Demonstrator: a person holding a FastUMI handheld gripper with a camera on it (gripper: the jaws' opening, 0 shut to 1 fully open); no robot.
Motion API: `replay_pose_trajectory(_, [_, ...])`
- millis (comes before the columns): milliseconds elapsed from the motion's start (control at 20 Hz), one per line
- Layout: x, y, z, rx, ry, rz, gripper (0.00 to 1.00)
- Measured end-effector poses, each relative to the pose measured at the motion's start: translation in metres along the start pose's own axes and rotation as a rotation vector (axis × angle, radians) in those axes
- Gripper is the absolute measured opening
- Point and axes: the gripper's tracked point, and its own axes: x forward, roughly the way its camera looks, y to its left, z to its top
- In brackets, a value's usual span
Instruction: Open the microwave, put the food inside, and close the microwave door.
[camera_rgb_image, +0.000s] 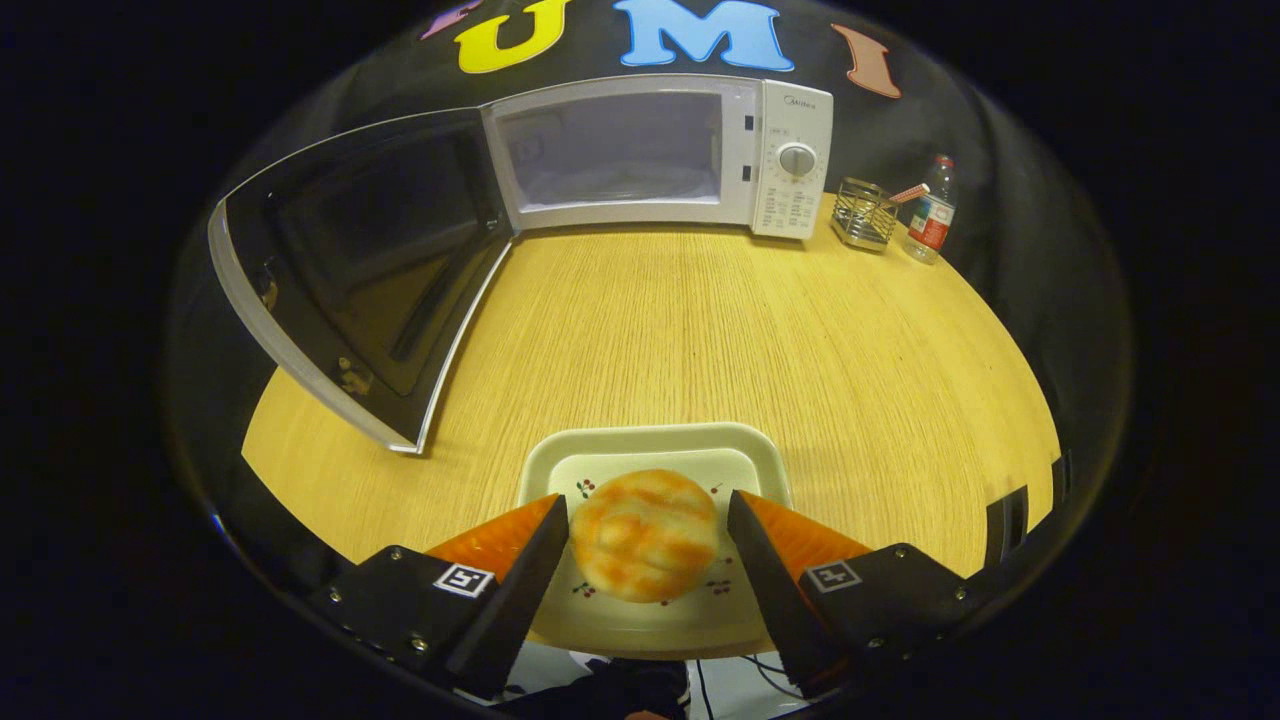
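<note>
Wooden tabletop is seen under a gripper w/ fingers spread wide, released. A bun is seen on a plate at the near table edge, between the fingers; a small gap is visible by the right finger, contact w/ the left can't be told. Well beyond, a microwave is set at the table's back, its door swung open to the left. Beside it on the right, a wire holder & a bottle are placed

White microwave: door swung fully open leftward, cavity lit. Round orange-mottled bun on square cream plate, near table edge, between spread fingers
</note>
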Motion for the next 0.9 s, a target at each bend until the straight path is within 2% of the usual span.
replay_pose_trajectory(150, [0.005,0.002,-0.01,-0.005,0.038,0.01,0.97])
replay_pose_trajectory(400, [0.008,-0.005,-0.005,0.007,0.034,0.024,0.82])
replay_pose_trajectory(500, [0.006,-0.006,-0.001,0.036,0.029,0.039,0.82])
replay_pose_trajectory(900, [-0.004,0.0,0.074,0.104,-0.127,0.13,0.81])
